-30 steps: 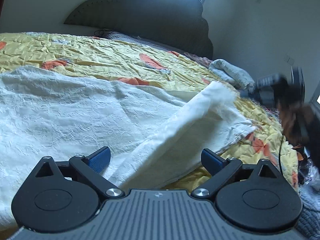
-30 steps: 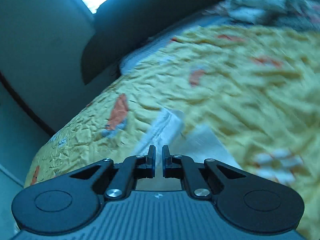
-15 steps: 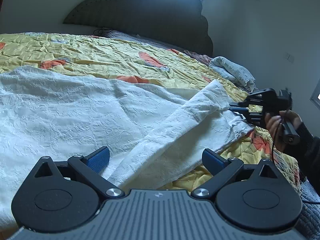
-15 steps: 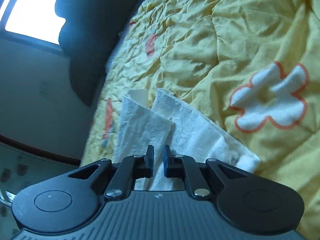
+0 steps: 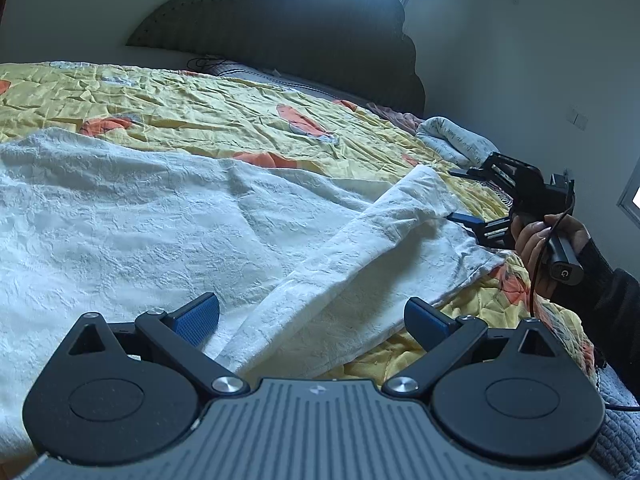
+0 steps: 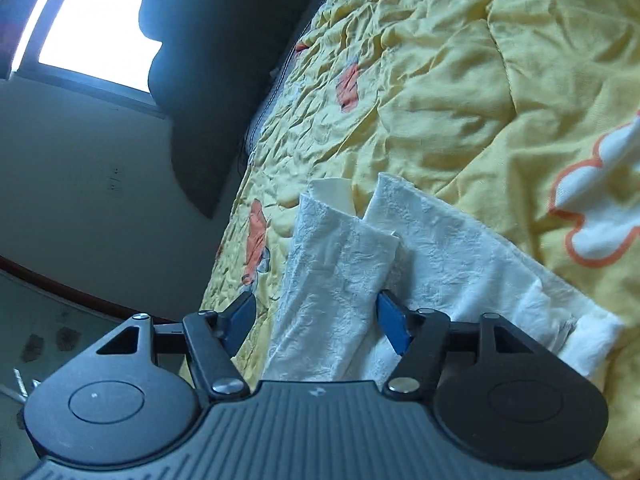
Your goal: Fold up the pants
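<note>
White textured pants [image 5: 160,224] lie spread on a yellow quilted bed. One leg is folded over in a long ridge [image 5: 340,256] that runs to the hem at the right. My left gripper [image 5: 312,320] is open, its jaws wide on either side of that ridge near the bed's front edge. My right gripper [image 5: 468,196] is open at the leg's hem end, held in a hand. In the right wrist view the right gripper [image 6: 316,320] is open with the folded leg [image 6: 340,272] between its fingers.
The yellow quilt [image 5: 200,108] with orange shapes covers the bed. A dark padded headboard [image 5: 288,32] stands at the back. A rolled grey blanket [image 5: 456,140] lies at the far right. A wall [image 5: 540,60] and window are to the right.
My right gripper has opened; it was shut half a second ago and now straddles the folded leg at its hem. The left gripper has stayed open and still.
</note>
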`<move>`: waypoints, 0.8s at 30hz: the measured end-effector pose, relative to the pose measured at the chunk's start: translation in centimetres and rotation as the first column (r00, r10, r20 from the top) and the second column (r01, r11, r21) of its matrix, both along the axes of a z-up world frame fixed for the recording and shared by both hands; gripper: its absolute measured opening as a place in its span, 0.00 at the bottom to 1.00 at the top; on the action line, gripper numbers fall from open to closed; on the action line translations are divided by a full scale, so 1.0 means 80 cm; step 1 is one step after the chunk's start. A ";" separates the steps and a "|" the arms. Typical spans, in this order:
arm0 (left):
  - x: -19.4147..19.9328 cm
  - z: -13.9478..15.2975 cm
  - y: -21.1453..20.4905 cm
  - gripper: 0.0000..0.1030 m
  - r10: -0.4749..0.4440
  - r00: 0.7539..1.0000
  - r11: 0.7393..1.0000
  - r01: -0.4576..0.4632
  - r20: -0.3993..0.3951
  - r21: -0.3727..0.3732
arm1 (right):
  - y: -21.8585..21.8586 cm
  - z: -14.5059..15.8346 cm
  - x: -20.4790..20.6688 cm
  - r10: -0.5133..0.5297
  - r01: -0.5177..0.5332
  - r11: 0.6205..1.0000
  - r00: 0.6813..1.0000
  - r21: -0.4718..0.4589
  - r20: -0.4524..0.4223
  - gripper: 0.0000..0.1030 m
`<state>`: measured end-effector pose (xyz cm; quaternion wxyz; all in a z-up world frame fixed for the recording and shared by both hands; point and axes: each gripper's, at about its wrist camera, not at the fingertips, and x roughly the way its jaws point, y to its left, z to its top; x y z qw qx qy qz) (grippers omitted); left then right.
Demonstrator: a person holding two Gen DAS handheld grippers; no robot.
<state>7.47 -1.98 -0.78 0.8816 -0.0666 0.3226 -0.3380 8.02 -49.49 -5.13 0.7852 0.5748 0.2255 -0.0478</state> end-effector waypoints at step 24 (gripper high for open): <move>0.000 0.000 0.000 0.98 0.000 1.000 1.000 0.000 -0.003 -0.005 | -0.006 0.026 0.002 -0.057 0.060 0.998 0.990 -0.015 0.131 0.05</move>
